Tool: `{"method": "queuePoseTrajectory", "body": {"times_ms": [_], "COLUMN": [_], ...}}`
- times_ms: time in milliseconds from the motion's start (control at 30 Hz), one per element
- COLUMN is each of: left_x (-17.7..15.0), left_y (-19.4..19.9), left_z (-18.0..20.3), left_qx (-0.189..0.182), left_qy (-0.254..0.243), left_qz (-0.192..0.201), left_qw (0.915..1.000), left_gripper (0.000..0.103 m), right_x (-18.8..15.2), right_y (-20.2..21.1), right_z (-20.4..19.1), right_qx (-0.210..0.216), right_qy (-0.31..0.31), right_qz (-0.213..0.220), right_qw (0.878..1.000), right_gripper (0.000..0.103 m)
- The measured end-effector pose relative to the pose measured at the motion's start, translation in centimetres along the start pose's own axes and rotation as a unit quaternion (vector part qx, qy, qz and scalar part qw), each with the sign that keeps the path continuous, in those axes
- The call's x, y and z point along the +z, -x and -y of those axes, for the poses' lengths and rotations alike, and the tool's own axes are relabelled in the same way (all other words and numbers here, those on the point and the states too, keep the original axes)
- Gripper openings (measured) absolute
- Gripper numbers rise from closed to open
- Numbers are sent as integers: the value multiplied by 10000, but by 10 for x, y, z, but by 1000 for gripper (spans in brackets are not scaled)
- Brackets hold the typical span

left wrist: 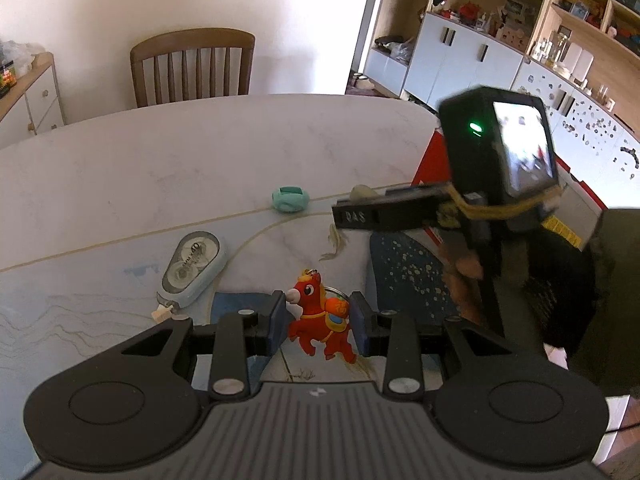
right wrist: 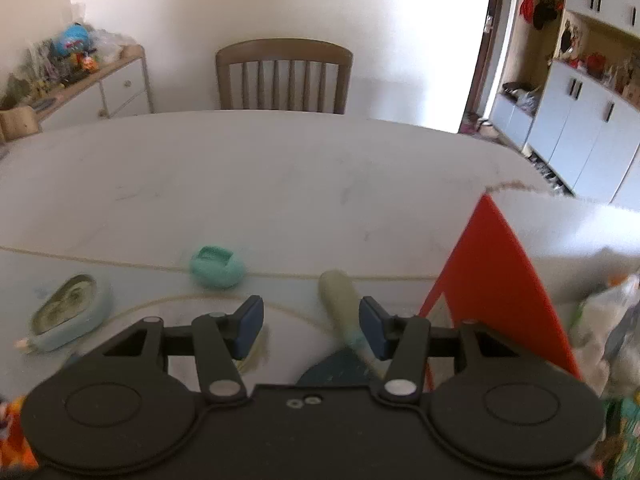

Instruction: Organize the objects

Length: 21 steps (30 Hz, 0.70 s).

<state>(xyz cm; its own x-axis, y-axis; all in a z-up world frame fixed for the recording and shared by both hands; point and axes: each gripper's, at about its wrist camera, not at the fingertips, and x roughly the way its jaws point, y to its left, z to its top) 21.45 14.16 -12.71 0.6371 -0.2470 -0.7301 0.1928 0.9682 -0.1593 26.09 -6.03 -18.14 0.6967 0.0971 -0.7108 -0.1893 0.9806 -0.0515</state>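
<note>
- nearest to me, low centre of the left wrist view, my left gripper (left wrist: 318,322) has its two blue pads pressed against the sides of a red toy horse keychain (left wrist: 320,322), which hangs between them; i judge it clamped on the toy.
- in the right wrist view, low centre, my right gripper (right wrist: 311,326) has its blue pads apart with bare table showing in the gap; nothing is held.
- a pale green pen-like stick (right wrist: 346,312) lies just inside the right-hand pad, angled toward the bottom of the frame; whether the pad touches it i cannot tell.
- at the right edge of that view stands a red box flap (right wrist: 492,280), with crumpled packaging beyond it.
- a little further off, left of centre in the left view, a pale blue correction tape dispenser (left wrist: 192,274) lies flat on the marble table (left wrist: 160,160).
- past it, near the middle of the frame, sits a small mint green object (left wrist: 291,199) on a curved seam line.
- far back, upper left of centre, a wooden chair (left wrist: 192,66) stands at the table's far edge; shelves fill the upper right.
- as i judge it, the step in hand is carrying the horse while my right lines up on the stick.
- next, the stick must be centred between the right pads before they close, and the horse needs a place, likely the red box.
</note>
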Motion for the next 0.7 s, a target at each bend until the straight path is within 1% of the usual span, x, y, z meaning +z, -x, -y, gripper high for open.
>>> {"method": "queuePoseTrajectory", "body": {"times_ms": [67,167,267,333,367,400,433,467,600,700], "left_x": [-1,-1,-1,0,0,0,1,1,3,5], "left_y": [0,-2,-3,-3,-3,-3,-2,-2,2,7], "left_z": [-1,-3,-5,-6,-6,-6,-6,-5,-1,3], "left_qx": [-13,-15,-3,4,11,15,18,20,36,39], "left_qy": [6,29,52,72,75,75,74,72,16,-23], "left_qz": [-13,-24,-8,-3,-2,-3,2,6,28,65], "left_qw": [10000,10000,10000,10000,10000,10000,10000,10000,10000,10000], "left_gripper": [34,34,34,34,34,34,34,34,34,34], "right_x": [6,11,10,9,9,9,8,8,9,10], "right_y": [-9,-22,-31,-32,-32,-30,-28,-26,-20,-2], "right_z": [2,4,6,6,5,3,2,2,1,4], "right_qx": [-91,-129,-52,-46,-45,-36,-13,14,153,323], "right_qy": [-58,-56,-170,-183,-152,-132,-107,-84,-131,-194], "right_qz": [-32,-213,-424,-428,-439,-455,-478,-496,-582,-544], "right_qw": [9999,9997,9989,9989,9989,9989,9988,9987,9981,9978], "right_gripper": [50,48,47,45,37,25,17,14,14,14]}}
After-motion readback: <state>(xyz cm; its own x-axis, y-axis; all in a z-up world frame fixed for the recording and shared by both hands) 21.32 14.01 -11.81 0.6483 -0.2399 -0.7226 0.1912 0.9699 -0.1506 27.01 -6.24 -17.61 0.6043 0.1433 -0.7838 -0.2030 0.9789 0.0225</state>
